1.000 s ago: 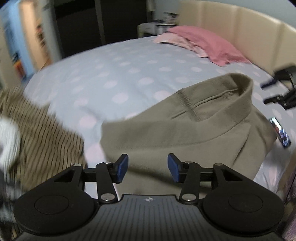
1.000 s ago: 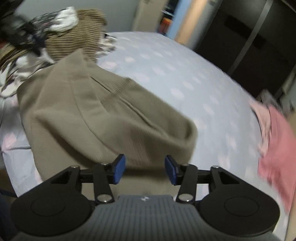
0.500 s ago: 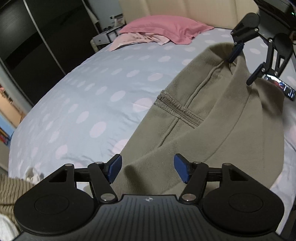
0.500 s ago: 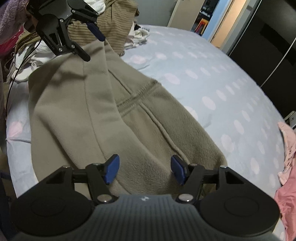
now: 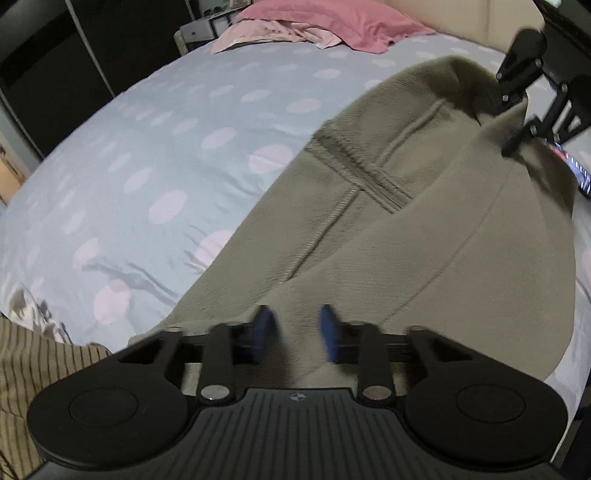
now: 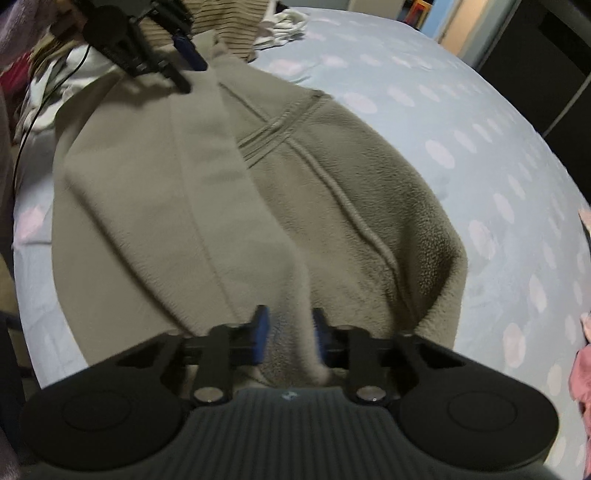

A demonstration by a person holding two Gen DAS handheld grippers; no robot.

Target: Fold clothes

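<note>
An olive fleece garment [image 5: 424, 221] lies on the polka-dot bed, partly folded over itself. My left gripper [image 5: 295, 332] has its blue pads on either side of a raised fold at one end, jaws narrowed on the fabric. My right gripper [image 6: 290, 334] has its pads closing on a fold at the opposite end of the same garment [image 6: 258, 203]. Each gripper shows in the other's view: the right one at the far corner [image 5: 517, 110], the left one at the far corner [image 6: 177, 70].
The light blue bedsheet [image 5: 147, 155] with pink dots stretches to the left. A pink pillow [image 5: 332, 22] lies by the headboard. A striped brown garment [image 5: 33, 369] and a pile of clothes [image 6: 55, 81] sit at the bed's edge. A phone [image 5: 576, 173] lies near the garment.
Both grippers have moved down onto the ends of the olive garment and their jaws have narrowed around folds of fabric. The garment's near edge is now bunched between the pads.
</note>
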